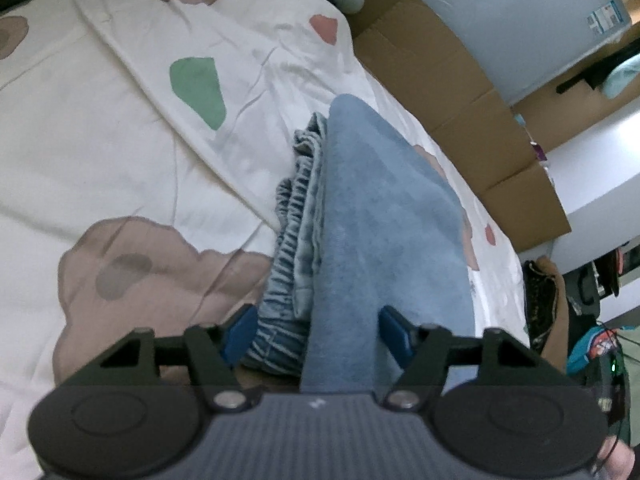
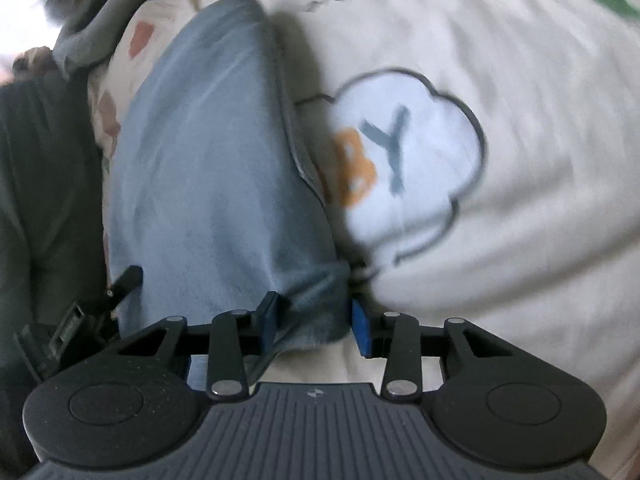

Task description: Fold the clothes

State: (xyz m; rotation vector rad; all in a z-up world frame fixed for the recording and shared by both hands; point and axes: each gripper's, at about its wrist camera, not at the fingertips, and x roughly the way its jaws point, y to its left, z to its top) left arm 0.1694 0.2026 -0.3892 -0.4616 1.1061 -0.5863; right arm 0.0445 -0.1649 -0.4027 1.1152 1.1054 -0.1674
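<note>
Soft light-blue garment (image 1: pixel 384 216) lying folded lengthwise on the bed's patterned quilt (image 1: pixel 120 128), running from the bottom centre of the left wrist view up to the middle of the frame, with a gathered elastic waistband (image 1: pixel 296 216) bunched along its left edge. In the right wrist view, same blue garment (image 2: pixel 208 168) stretching from the bottom centre toward the upper left, beside a cream cloth with a printed cloud (image 2: pixel 408 168) at centre right.

Left gripper (image 1: pixel 316 336) standing apart, blue pads on either side of the stacked layers; cannot tell for sure whether the pads press, and the cloth looks slack between them, so judged as not clamped. Right gripper (image 2: pixel 314 322) narrower, with a rolled end of the garment between the pads (image 2: pixel 266 320); left pad touching the cloth, right pad showing a sliver of gap, so judged as not yet clamped.

Likely handling: light, limp, fleecy, no stiffness, prone to sagging and unfolding when lifted by one point. Layers apt to slide over each other. Best hold judged to be both near corners at once, pinching all layers together, waistband included
</note>
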